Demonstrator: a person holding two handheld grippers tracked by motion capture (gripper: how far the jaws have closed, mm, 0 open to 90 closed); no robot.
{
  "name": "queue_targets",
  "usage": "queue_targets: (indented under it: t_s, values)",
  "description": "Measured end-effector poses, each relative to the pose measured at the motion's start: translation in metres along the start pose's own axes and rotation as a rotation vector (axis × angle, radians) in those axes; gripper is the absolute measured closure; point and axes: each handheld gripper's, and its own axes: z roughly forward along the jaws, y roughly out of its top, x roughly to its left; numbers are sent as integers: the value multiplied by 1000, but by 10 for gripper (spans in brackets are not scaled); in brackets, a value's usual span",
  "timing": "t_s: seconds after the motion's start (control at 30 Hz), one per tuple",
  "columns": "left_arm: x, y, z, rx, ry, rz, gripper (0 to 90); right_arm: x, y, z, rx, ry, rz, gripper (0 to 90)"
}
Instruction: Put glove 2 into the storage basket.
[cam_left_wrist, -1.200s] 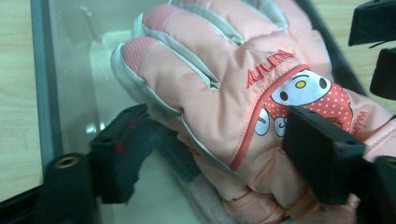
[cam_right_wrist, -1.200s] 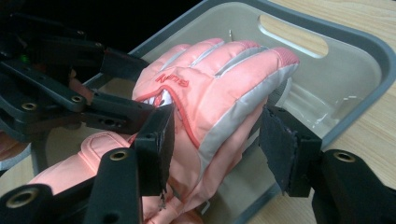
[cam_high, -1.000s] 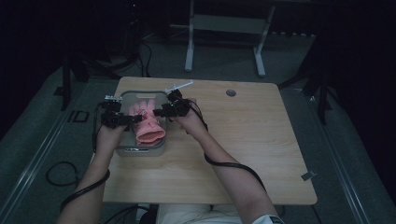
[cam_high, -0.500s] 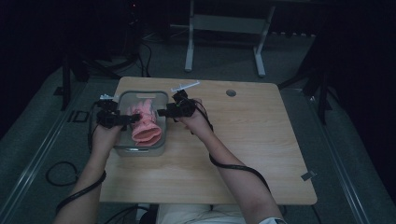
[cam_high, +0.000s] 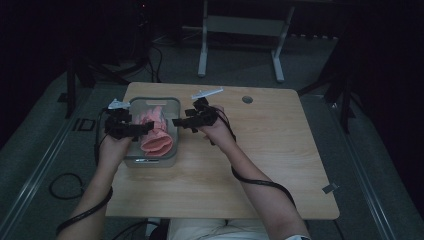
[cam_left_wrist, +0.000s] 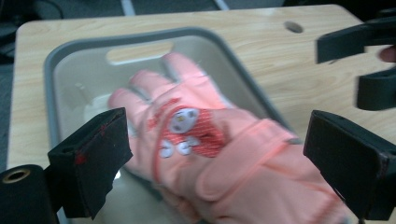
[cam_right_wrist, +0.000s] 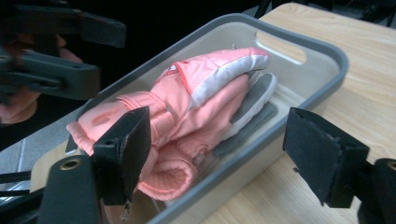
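**Glove in the bin, both jaws wide**

Glove (cam_left_wrist: 205, 140), pink and padded, lies in the grey bin (cam_high: 172, 107) at the worktop's (cam_high: 280, 160) far left. Looks light, soft and squashy, so probably easy to pinch but floppy. I'd grab the thick rolled cuff, which hangs over the bin's near rim. Its long axis runs near to far, fingers pointing far. Left hand-held gripper (cam_left_wrist: 224, 158) and right hand-held gripper (cam_right_wrist: 229, 154) flank it, jaws apart, holding nothing.

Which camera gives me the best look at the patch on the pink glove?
The left gripper view: the red patch on the pink glove faces the camera, between the open left tongs. The right gripper view shows the glove's side; the high view shows it small in the grey bin.
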Motion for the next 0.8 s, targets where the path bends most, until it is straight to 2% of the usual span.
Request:
queue_targets:
  t_s: [0.23, 0.37, 0.53, 0.57, 0.6, 0.63, 0.7, 0.8]
  values:
    - [-30, -3, -10, -54, -102, 44, 69, -3, -8, -16, -8, -10, -30, 182]
    - [-49, -7, -11, -38, -138, 100, 69, -2, -15, -25, -6, -21, -63, 168]
    - [-71, -12, -12, -47, -175, 144, 69, -2, -25, -34, 12, -34, -82, 161]
    - [-71, -12, -12, -47, -175, 144, 69, -2, -28, -36, 16, -37, -83, 161]
    - [-80, -14, -11, -55, -179, 181, 69, -3, -30, -39, 20, -41, -87, 161]
    - [-85, -15, -10, -53, -175, 200, 70, -2, -32, -40, 22, -48, -92, 161]
    - [-87, -16, -9, -52, -181, 205, 69, -3, -35, -43, 25, -49, -97, 162]
    - [-103, -22, -3, -38, -219, 235, 69, -3, -45, -49, 29, -47, -101, 161]
